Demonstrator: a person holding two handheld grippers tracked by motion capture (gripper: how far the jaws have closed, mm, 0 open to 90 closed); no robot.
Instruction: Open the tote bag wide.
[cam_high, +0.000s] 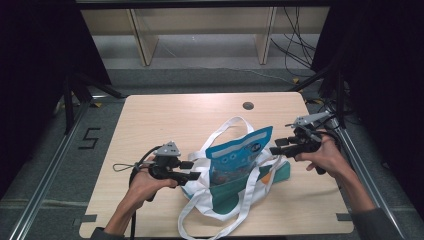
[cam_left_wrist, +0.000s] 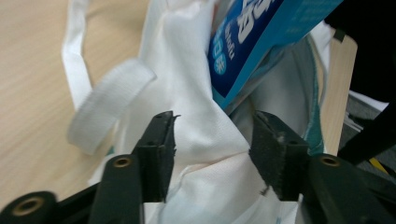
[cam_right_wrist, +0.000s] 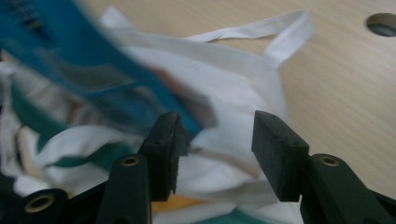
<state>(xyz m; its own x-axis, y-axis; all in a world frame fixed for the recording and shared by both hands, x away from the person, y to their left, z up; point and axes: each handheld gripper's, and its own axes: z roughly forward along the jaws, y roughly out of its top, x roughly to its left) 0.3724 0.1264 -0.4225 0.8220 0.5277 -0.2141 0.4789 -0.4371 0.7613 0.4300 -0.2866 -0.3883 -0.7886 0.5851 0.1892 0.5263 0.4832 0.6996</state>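
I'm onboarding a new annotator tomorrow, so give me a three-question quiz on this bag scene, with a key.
1. True or false: the blue printed snack packet lies flat on the light wooden table, away from the white cloth tote bag with teal trim.
2. Multiple choice: how do the jaws of the left gripper stand? A) shut on a handle B) open, white bag cloth between them C) shut on the packet
3. Fill in: the round hole in the tabletop lies toward the table's ____ edge, seen from the person's side.

Key: 1 false, the packet stands up out of the bag's mouth; 2 B; 3 far. The right gripper is open too, near the packet's edge.
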